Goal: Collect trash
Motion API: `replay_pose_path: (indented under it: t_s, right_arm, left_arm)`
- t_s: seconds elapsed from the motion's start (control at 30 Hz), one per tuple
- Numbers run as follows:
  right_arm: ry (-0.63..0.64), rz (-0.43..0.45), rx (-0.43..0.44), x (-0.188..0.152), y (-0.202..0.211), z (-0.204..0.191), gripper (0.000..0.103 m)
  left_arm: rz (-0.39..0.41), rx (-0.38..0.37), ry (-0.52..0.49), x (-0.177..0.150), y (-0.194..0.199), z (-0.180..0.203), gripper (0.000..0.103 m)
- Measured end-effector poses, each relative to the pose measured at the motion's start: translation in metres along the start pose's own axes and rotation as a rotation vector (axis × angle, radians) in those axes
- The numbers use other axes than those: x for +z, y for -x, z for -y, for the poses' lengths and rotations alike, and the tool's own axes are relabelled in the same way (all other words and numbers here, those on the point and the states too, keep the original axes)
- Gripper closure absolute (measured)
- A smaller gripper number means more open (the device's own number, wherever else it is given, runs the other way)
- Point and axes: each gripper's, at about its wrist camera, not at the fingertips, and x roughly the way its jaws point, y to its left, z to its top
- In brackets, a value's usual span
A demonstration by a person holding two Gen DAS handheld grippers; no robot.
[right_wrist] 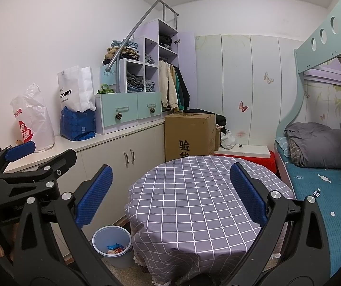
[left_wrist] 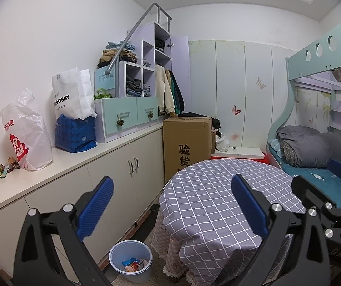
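Observation:
A blue-grey bin [left_wrist: 144, 275] stands on the floor beside the round table [left_wrist: 213, 197], with several colourful wrappers [left_wrist: 133, 264] inside. Small green and brown scraps [left_wrist: 1, 170] lie on the white counter [left_wrist: 58, 169] at the far left. My left gripper [left_wrist: 173, 205] is open and holds nothing, hovering above the bin and the table's edge. In the right wrist view the bin [right_wrist: 103, 237] and its wrappers [right_wrist: 115, 248] sit low and left. My right gripper [right_wrist: 170, 196] is open and holds nothing over the checked tablecloth [right_wrist: 194, 190]. The left gripper's blue pad [right_wrist: 20, 151] shows at that view's left edge.
On the counter stand a white plastic bag [left_wrist: 27, 138], a white paper bag [left_wrist: 72, 93] on a blue bag [left_wrist: 75, 133], and a shelf unit with drawers [left_wrist: 125, 116]. A cardboard box [left_wrist: 187, 143] stands behind the table. A bunk bed [left_wrist: 313, 152] lines the right side.

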Motion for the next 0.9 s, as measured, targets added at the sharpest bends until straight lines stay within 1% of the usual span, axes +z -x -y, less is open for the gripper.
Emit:
replay_pose_path:
  t_s: [0.9]
  right_arm:
    - [0.002,-0.002,-0.001,-0.0011,0.0006,-0.0028,0.006]
  left_arm:
    - [-0.004,-0.006,-0.002,-0.0020,-0.0001,-0.0027,0.006]
